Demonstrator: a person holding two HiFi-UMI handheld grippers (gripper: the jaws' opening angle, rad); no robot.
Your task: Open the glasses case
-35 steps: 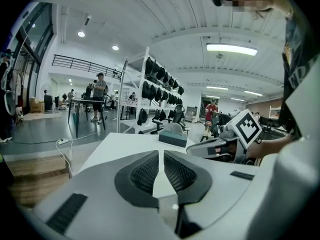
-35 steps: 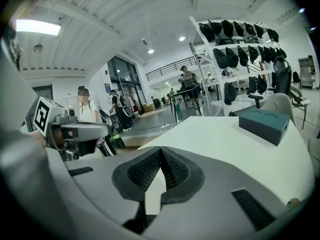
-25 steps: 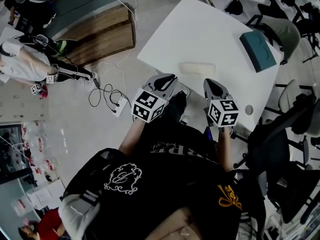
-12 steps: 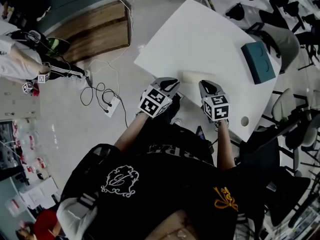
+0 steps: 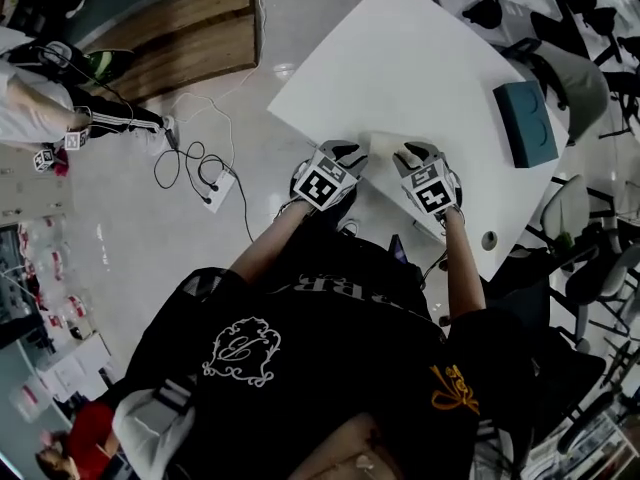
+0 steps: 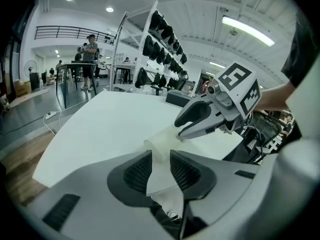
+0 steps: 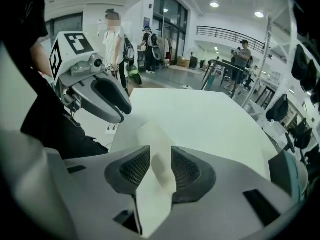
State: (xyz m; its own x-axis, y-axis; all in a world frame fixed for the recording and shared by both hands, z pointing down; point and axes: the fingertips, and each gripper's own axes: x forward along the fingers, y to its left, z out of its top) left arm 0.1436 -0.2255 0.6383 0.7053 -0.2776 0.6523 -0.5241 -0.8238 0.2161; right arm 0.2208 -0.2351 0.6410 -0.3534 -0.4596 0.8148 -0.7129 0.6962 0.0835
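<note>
Glasses case (image 5: 383,145) lies between opening right gripper (image 7: 160,156) jaws; left gripper (image 6: 160,159) jaws apart.

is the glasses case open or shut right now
Shut, as far as shows: the glasses case lies flat on the table, no lid raised.

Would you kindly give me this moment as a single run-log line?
glasses case: closed, on table | left gripper: open, at one end | right gripper: jaws opening, case between them

Glasses case (image 5: 382,144) on table (image 5: 420,58), near front edge. Box (image 5: 528,123) on table at right edge, well apart from case. Power strip (image 5: 215,183) on floor left of table. Chair (image 5: 578,68) behind box.
</note>
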